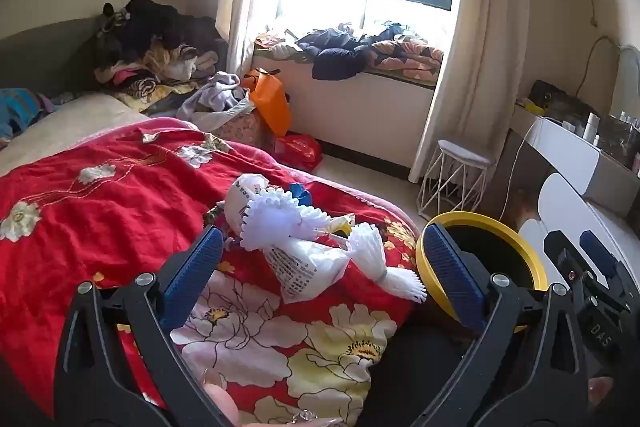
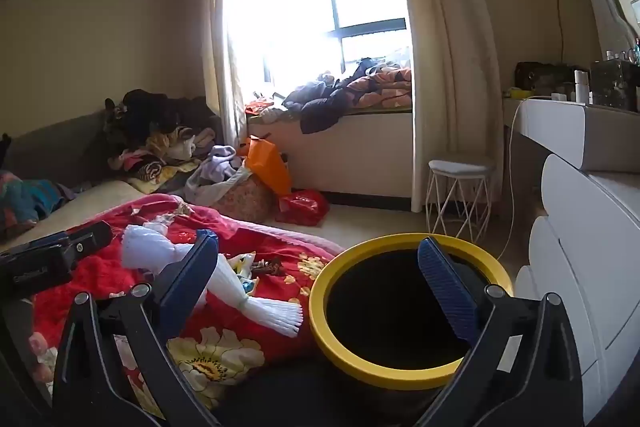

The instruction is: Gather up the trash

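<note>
- On the red floral bedspread point(image 1: 100, 211), close to its near corner, lies the trash: white foam netting point(image 1: 280, 223) bunched around a printed white plastic wrapper point(image 1: 308, 267), with a frilly tail point(image 1: 400, 279) reaching toward the bed's edge.
- Left gripper point(image 1: 320, 267) hovers just above that pile, blue pads point(image 1: 196, 267) spread wide apart, nothing pinched between them; the netting sits in the gap but the pads are clear of it.
- Right gripper point(image 2: 328, 287) also has its jaws wide apart and empty, hanging over the mouth of the yellow-rimmed bin point(image 2: 360, 375).
- That bin stands just beside the bed's near corner, its dark inside showing; from the right wrist view the foam tail point(image 2: 276, 315) ends right next to the yellow rim.
- A few smaller scraps lie on the spread just beyond the netting: a yellow-and-blue wrapper point(image 2: 244, 263) and something blue point(image 1: 300, 191), too small to make out.
- Far side of the bed, heaps of clothes point(image 1: 160, 55); an orange bag point(image 1: 272, 103) and a red bag point(image 1: 298, 149) sit on the floor below the window ledge.
- A white wire stool point(image 2: 460, 195) stands near the curtain, well apart from the bin.
</note>
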The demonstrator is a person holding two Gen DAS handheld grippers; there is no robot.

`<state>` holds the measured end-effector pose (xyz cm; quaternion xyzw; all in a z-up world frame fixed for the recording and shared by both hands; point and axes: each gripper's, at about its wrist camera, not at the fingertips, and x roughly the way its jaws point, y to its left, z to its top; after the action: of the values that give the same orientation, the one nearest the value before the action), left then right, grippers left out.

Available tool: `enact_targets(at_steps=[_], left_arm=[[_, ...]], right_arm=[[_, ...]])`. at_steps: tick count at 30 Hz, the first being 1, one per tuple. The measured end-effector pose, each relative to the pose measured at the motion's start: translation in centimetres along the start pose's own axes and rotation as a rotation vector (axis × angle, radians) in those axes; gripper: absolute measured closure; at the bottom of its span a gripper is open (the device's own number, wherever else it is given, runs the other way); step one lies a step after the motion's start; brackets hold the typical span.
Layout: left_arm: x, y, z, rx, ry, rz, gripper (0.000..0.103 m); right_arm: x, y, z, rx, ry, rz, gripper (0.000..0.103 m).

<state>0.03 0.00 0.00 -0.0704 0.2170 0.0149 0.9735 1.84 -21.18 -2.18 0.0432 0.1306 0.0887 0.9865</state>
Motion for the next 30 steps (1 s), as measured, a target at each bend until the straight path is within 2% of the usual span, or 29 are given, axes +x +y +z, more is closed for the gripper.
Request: enact_targets(at_steps=[9,30], left_arm=[[0.0,-0.3,-0.1,0.009,-0.009,-0.001,0.010],[-0.4,-1.0,-0.1,0.033,-0.023,-0.014,0.010]], right_arm=[[-1.1,0.5,-0.3,0.001,-0.033,-0.012,0.005],[-0.6,0.2,0.5,-0.005,-0.028,-0.017,0.005]])
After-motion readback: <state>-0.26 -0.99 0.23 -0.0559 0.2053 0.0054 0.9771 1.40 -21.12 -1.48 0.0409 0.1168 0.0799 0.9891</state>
